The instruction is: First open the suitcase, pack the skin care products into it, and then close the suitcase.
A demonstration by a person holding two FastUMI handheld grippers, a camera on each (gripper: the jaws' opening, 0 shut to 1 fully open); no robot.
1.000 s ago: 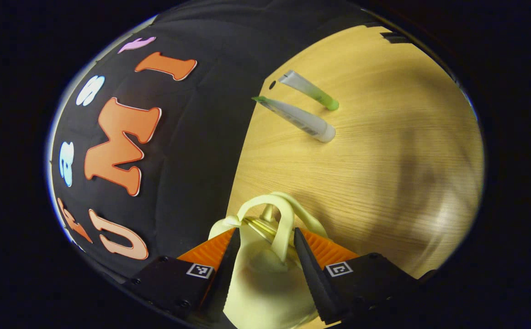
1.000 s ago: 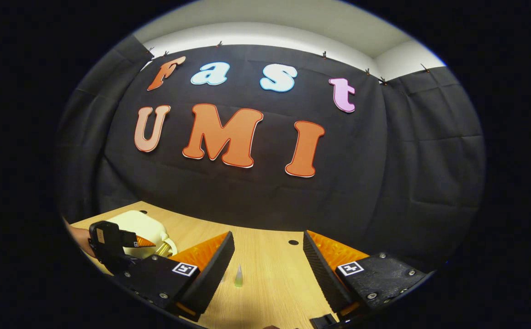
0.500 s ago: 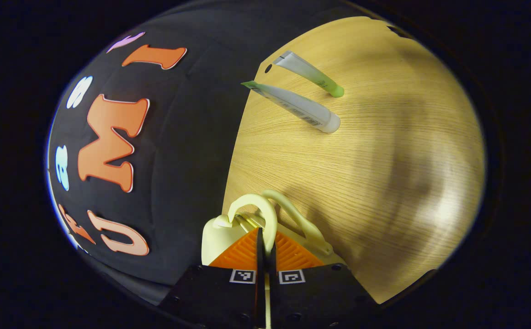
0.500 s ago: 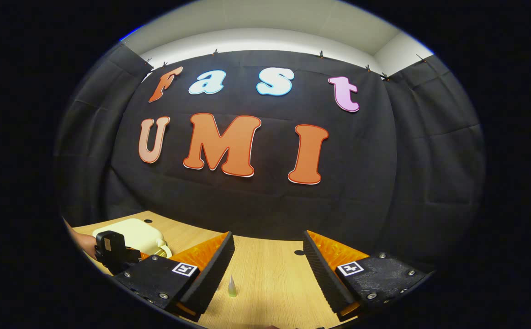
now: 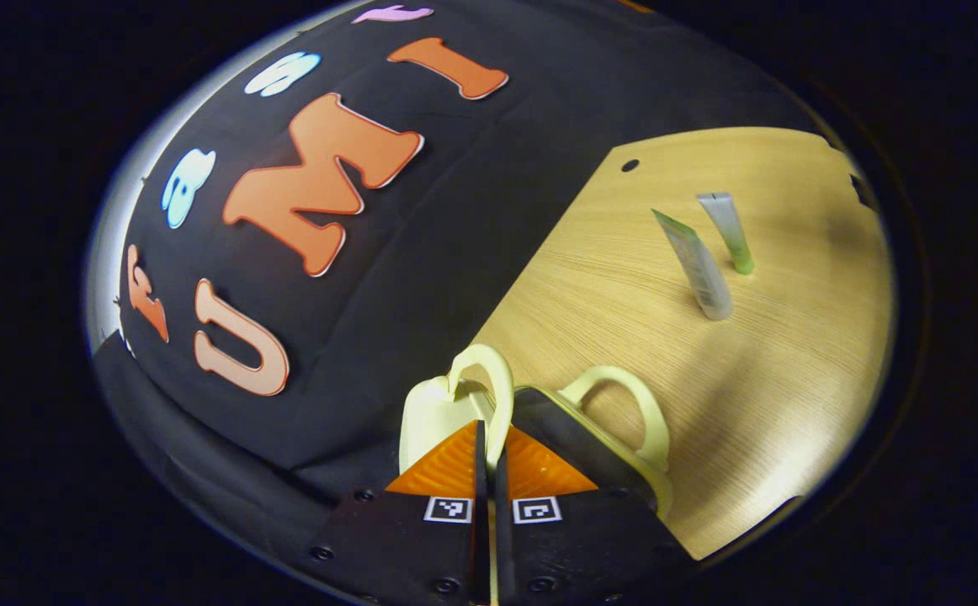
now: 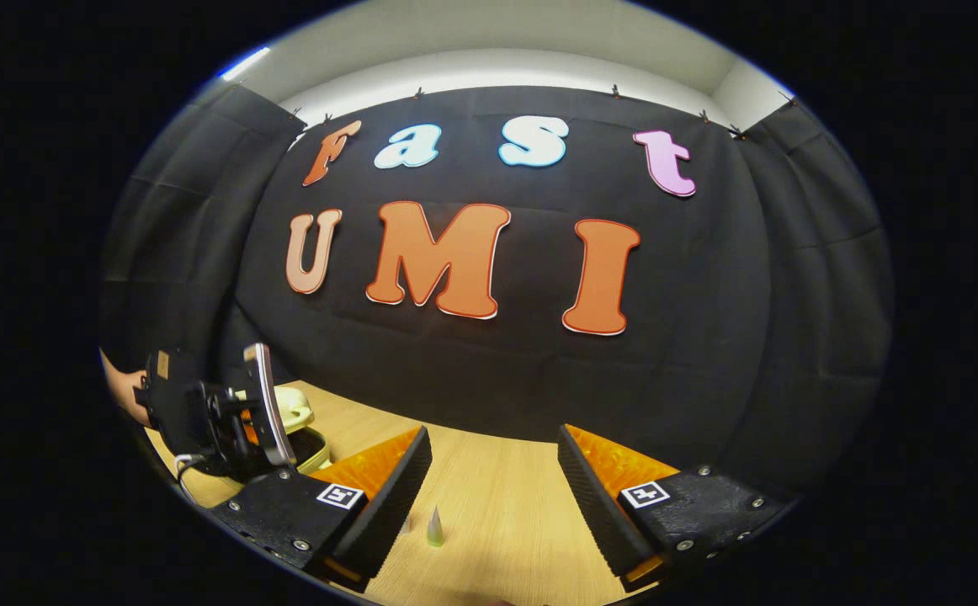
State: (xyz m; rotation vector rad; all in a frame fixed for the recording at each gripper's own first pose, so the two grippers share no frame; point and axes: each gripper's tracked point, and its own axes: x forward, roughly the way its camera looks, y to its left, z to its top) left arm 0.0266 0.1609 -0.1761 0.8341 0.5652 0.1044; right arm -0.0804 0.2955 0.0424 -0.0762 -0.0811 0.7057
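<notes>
In the left gripper view, the left gripper is seen at 6 o'clock with its two orange fingers pressed together on the pale yellow lid handle of the suitcase. The lid is raised, and the dark inside of the case is visible just to the right of the fingers. A second pale handle is seen on the lower half, toward 5 o'clock. The case is placed on the wooden table. Farther away, at about 2 o'clock, two skin care tubes are found lying side by side on the table, well apart from the case: a white tube with a green end and, just beyond it, a smaller tube with a green cap. In the right gripper view, the right gripper is held above the table with its fingers wide apart and nothing between them. A small green-tipped tube is seen on the table at 6 o'clock. At 9 o'clock the left gripper, held by a hand, is seen at the opened suitcase.
</notes>
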